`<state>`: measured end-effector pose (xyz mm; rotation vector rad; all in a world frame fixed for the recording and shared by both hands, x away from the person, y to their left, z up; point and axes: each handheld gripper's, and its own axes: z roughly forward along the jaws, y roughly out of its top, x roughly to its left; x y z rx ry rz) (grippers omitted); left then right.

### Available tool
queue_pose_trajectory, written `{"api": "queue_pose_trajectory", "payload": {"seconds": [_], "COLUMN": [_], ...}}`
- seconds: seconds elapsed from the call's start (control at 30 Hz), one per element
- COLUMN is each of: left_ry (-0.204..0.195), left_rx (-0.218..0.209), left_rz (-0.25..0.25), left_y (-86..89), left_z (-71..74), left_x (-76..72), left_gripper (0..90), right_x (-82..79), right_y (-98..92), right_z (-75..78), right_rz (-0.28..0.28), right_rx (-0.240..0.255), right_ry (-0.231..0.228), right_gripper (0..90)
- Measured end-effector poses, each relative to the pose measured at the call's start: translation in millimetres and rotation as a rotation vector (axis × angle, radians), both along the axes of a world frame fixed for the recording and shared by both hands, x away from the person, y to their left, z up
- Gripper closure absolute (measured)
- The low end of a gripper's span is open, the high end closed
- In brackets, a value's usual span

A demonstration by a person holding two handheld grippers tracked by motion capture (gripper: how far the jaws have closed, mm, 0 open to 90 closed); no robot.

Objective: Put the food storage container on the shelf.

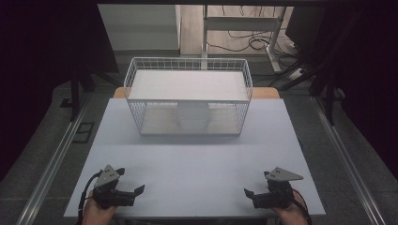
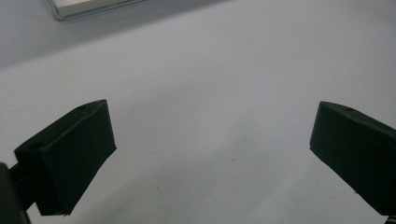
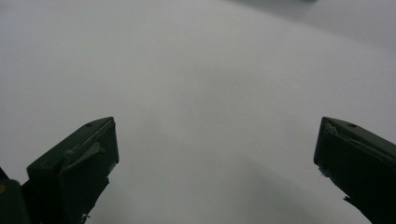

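High view shows us the work's object, a white wire basket (image 1: 187, 93), standing upright at the far middle of the surface (image 1: 197, 164), with a pale rounded item (image 1: 193, 116) resting inside on its floor, seen through the front mesh. We cannot tell what that rounded item is or what it is made of; it looks smooth and could be slippery. We judge the basket itself to be light and stiff, its thin wires giving firm purchase but little width to pinch; the top rim at the two short ends appears the soundest place to take hold, one side for each hand, so that it lifts level and the contents do not roll. Both pairs of tongs lie well apart from the basket, near the front edge of the surface. We record the left tongs (image 1: 136, 190) at the front left, jaws spread wide and holding nothing; the left gripper view confirms bare surface between them. We record the right tongs (image 1: 248, 193) at the front right, likewise spread wide and unladen, with the right gripper view showing plain surface ahead.
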<state>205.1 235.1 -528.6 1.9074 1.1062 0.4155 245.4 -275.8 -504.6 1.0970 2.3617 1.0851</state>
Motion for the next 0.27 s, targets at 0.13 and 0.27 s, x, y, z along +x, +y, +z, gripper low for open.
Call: {"api": "queue_pose_trajectory", "payload": {"seconds": [0.13, 0.27], "left_ry": [0.004, 0.007], "left_rx": [0.001, 0.002], "left_rz": [0.001, 0.0], "left_y": [0.0, -0.9], "left_z": [-0.4, -0.4], "left_x": [0.4, 1.0], "left_gripper": [0.0, 0.0], "right_x": [0.0, 1.3], "right_y": [-2.6, -4.3], "right_z": [0.5, 0.1], "right_rz": [-0.023, -0.028], "right_rx": [0.019, 0.031], "right_ry": [0.003, 0.013], "right_gripper": [0.0, 0.0]}}
